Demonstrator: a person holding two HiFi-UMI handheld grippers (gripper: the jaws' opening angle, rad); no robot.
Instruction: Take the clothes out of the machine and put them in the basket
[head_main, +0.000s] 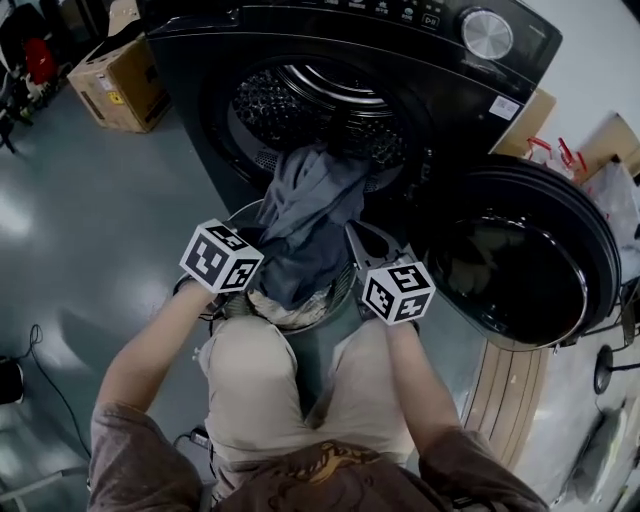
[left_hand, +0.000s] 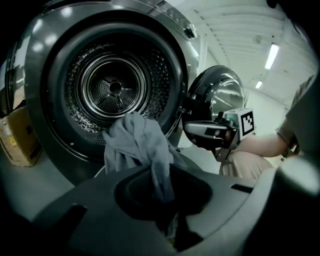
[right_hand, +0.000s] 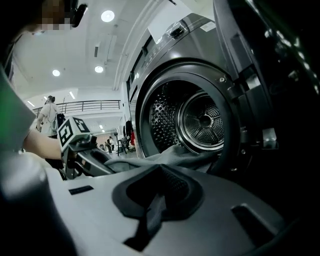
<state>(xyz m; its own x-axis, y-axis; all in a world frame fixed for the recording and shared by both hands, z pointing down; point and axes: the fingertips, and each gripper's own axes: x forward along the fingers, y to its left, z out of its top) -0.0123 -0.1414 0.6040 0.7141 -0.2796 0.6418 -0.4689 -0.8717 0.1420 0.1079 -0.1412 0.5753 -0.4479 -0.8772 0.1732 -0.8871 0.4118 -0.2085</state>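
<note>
Grey garment (head_main: 305, 215) over basket (head_main: 343, 290); open door (head_main: 520, 260) right, box (head_main: 120, 75) left.

Basket (head_main: 342, 288) mostly beneath the grey garment (head_main: 305, 215) (only its rim in sight), machine (head_main: 200, 60) top beyond view.

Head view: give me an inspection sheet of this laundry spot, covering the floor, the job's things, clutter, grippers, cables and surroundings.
Surface: glossy grey floor, reflecting the lights.
Job's things: dark front-loading washing machine with its round door swung open. A grey cloth garment hangs from the drum into the round mesh basket, which already holds pale laundry.
Clutter: brown cardboard box beside the machine.
Grippers: left gripper, fingers shut on the garment. Right gripper, fingers also shut on it.
Cables: thin black cable on the floor at the left.
Surroundings: people standing far off in a bright hall.
</note>
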